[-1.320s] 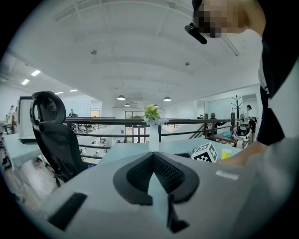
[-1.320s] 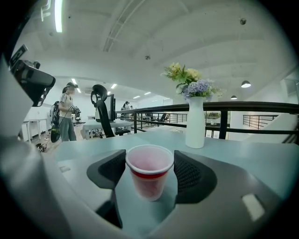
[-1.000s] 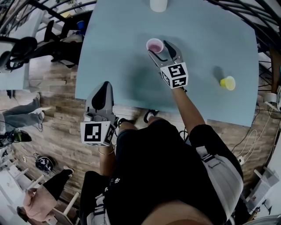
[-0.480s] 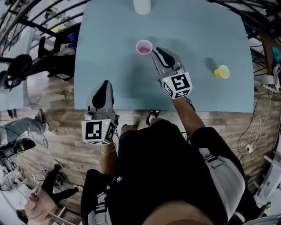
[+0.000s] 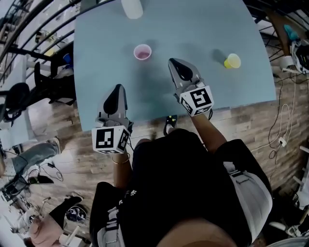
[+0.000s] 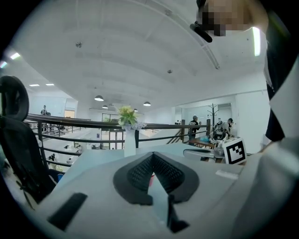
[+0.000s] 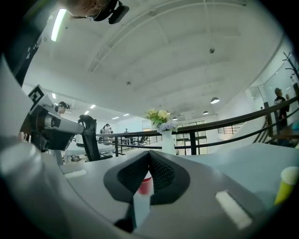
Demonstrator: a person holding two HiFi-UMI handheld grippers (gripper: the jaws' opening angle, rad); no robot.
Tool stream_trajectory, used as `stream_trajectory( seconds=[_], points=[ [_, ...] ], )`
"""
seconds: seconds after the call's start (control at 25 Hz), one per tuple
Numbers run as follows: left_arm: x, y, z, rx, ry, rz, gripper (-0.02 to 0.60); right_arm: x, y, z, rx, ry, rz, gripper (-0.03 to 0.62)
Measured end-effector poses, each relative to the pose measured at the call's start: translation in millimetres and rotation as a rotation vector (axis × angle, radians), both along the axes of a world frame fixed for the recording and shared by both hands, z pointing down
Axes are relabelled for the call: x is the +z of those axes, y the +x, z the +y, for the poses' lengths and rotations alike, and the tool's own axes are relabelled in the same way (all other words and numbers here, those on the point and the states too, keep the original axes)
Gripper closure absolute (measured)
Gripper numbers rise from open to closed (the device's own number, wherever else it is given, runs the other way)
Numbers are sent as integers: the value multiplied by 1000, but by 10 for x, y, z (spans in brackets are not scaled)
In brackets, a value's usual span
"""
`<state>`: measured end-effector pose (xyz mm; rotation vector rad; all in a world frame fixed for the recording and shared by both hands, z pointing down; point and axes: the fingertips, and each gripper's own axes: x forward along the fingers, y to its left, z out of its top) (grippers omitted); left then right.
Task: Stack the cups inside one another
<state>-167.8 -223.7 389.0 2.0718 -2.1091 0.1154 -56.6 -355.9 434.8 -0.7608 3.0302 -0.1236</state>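
Observation:
A pink cup (image 5: 142,51) stands upright on the pale blue table (image 5: 198,29), and shows as a red sliver (image 7: 145,185) beyond my right jaws. Lying on its side at the right is a yellow cup (image 5: 232,61), also at the right gripper view's edge (image 7: 286,185). My right gripper (image 5: 175,62) hovers a short way right of and nearer than the pink cup, shut and empty (image 7: 149,155). Over the table's near edge, well short of the pink cup, my left gripper (image 5: 118,88) is shut with nothing in it (image 6: 150,155).
A white vase (image 5: 132,7) with flowers (image 7: 159,115) stands at the table's far edge, behind the pink cup. A black railing (image 7: 233,126) runs behind the table. Office chairs (image 5: 19,94) stand on the wooden floor to the left. Cables (image 5: 282,125) lie at the right.
My right gripper let go of the pink cup, drew back toward the person and shut empty. The cup stayed on the table. The left gripper moved forward to the table's near edge.

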Motion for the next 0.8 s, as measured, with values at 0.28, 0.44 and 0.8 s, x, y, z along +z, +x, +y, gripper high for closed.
stream_trajectory(
  seconds=[0.28,0.44,0.8],
  points=[
    [23,299,-246,126,9,8,589,-220,558,77,135,17,-52,588],
    [16,588,-420,211,16,11,589,-309,1023,26,242,31,-62,588],
    [26,1154,-691,364,9,13,589,-55,2085,-167,503,32,24,588]
  ],
)
